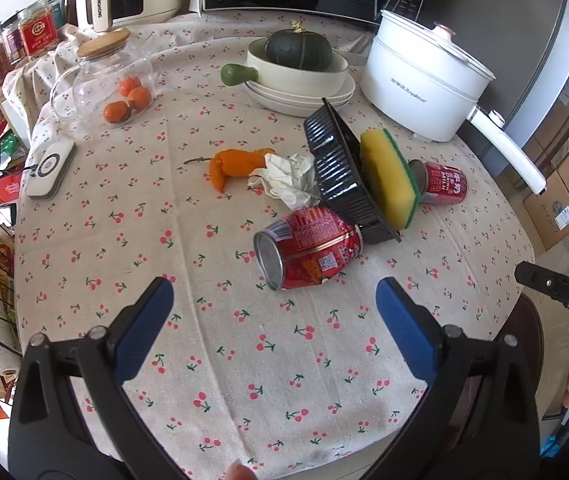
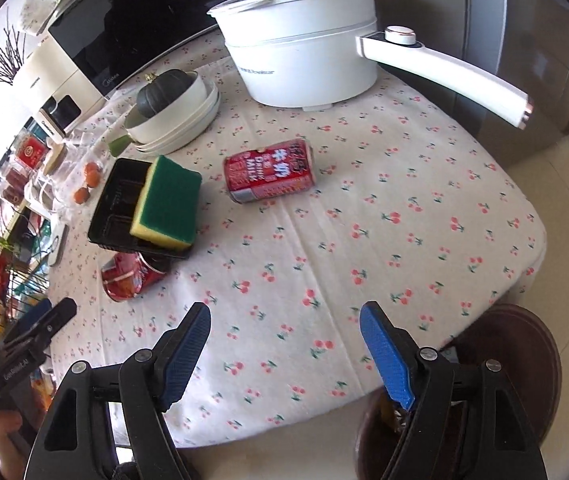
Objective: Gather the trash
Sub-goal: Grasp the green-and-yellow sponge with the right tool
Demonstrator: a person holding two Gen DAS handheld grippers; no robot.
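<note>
Cherry-print tabletop [image 1: 212, 360], kitchen clutter behind. Left claw [image 1: 274, 308] released, empty, hovering low; near red can [image 1: 308, 246] on its side just ahead, slightly right of centre, touching tilted black tray [image 1: 336, 176]. Crumpled tissue [image 1: 288, 176] and orange peel [image 1: 236, 164] farther ahead. Right claw [image 2: 284, 336] released, empty; second red can [image 2: 270, 176] on its side well ahead, slightly left. Step, judged: approach, no trash picked yet. Next calls for advancing left claw to straddle near can, then clamping without knocking tray or sponge [image 1: 390, 180].
</note>
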